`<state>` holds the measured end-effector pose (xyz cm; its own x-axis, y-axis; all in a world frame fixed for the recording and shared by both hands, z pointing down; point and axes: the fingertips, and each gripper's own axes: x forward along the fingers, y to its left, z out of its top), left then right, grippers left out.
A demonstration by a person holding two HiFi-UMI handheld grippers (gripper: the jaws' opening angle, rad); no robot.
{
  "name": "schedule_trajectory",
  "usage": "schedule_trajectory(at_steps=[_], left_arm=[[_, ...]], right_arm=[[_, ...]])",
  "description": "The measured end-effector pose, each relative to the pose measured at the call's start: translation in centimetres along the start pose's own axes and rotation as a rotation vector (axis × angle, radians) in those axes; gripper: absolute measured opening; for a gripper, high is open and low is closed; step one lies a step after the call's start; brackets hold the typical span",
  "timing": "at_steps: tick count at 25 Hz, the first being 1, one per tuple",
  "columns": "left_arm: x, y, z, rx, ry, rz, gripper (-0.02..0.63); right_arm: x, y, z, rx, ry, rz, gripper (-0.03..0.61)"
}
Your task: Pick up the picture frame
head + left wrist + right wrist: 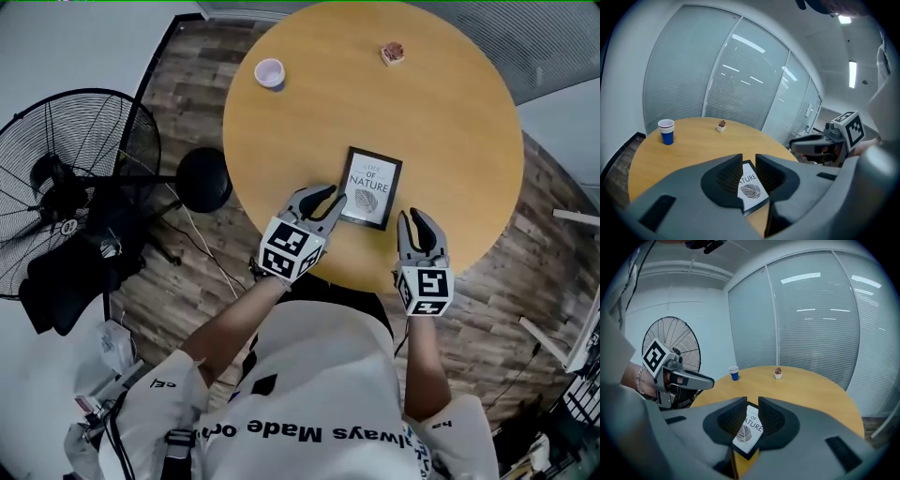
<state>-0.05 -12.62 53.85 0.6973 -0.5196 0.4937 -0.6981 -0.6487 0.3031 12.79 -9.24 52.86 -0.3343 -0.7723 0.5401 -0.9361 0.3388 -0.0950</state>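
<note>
**Frame seen through a narrow gap**

The left gripper (749,163) has its two dark ribbed jaws a little apart, nothing pinched between them. Through that gap shows the picture frame (751,189) — black-edged, a leaf print on white — lying flat on the round wooden table (689,147). Far beyond the frame, to its left, stands a blue paper cup (666,131); a small potted plant (721,126) sits beyond the frame too, nearer its line. Right of the frame, off the table's edge, hangs the right gripper (806,143) — jaws pointing toward the frame.
</note>
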Motion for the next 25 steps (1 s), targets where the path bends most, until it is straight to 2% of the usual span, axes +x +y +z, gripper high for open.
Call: schedule_trajectory(at_steps=[19,25], left_arm=[[5.4,3.2,-7.7,-0.071,0.126,0.015,0.098],[7.0,3.8,-9.7,-0.067,0.166,0.019,0.101]], right_arm=[[5.6,-1.4,-6.3,0.028,0.106,-0.002,0.071],[7.2,-2.0,-8.3,0.043,0.133,-0.007,0.075]])
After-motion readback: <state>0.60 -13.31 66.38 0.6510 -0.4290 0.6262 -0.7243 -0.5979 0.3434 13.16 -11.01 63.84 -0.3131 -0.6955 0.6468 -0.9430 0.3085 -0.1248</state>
